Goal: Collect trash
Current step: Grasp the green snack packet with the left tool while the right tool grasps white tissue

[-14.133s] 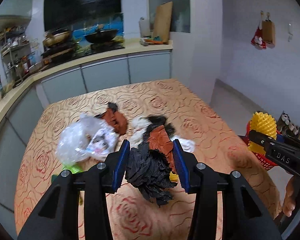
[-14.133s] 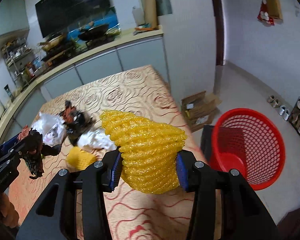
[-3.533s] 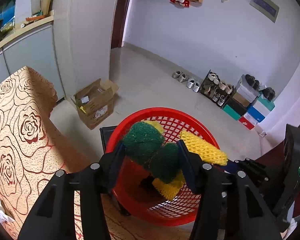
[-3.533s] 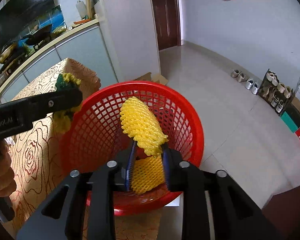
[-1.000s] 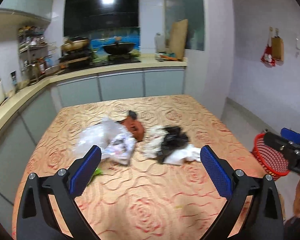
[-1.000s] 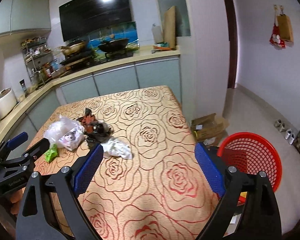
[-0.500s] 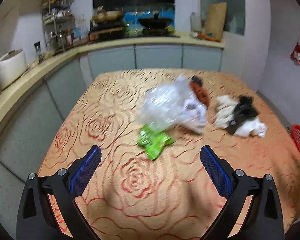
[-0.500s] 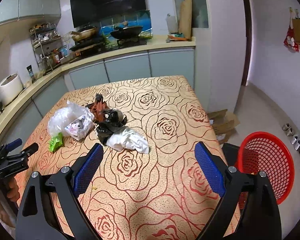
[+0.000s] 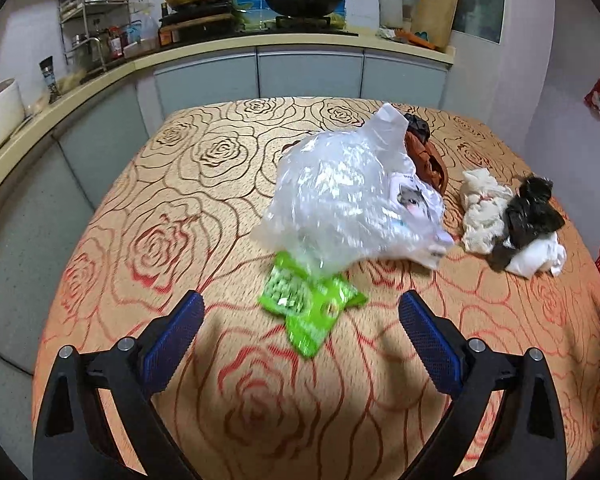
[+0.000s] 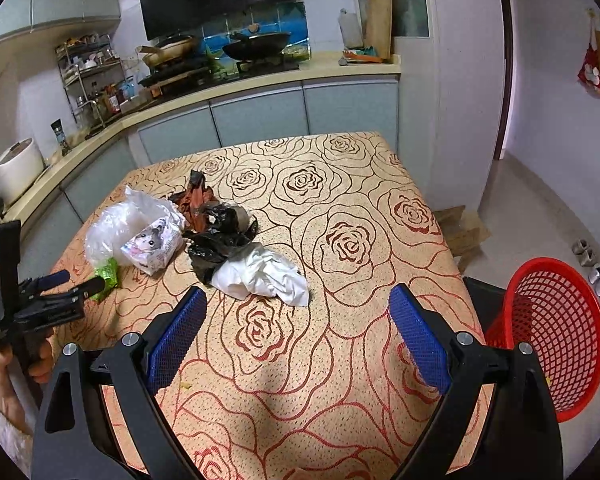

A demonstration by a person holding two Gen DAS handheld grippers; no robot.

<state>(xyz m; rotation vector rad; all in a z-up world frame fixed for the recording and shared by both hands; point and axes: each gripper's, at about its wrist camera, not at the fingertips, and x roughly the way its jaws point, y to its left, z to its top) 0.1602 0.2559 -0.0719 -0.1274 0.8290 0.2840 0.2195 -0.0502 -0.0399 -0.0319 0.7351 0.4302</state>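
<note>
Trash lies on the rose-patterned table [image 9: 180, 200]: a crumpled clear plastic bag [image 9: 340, 200], a green wrapper [image 9: 308, 312] half under it, a brown wrapper [image 9: 428, 152], a white tissue [image 9: 484, 208], a black bag [image 9: 532, 212] and white paper [image 9: 536, 258]. My left gripper [image 9: 300, 312] hovers low over the green wrapper; its jaws are closing but stand wide, pressing on nothing. My right gripper [image 10: 298, 300] is open and empty just short of the white paper [image 10: 260, 272]. In the right wrist view the left gripper [image 10: 72, 284] sits at the table's left edge. The red basket [image 10: 552, 332] stands on the floor at the right.
A counter [image 10: 260, 80] with a wok and pans runs behind and along the left of the table. A rice cooker [image 10: 16, 172] stands on it at the left. A cardboard box [image 10: 464, 232] lies on the floor past the table's right edge, near the basket.
The left gripper has dropped closer to the green wrapper and plastic bag, which now loom larger. The right gripper has edged down and forward over the table toward the white paper.
</note>
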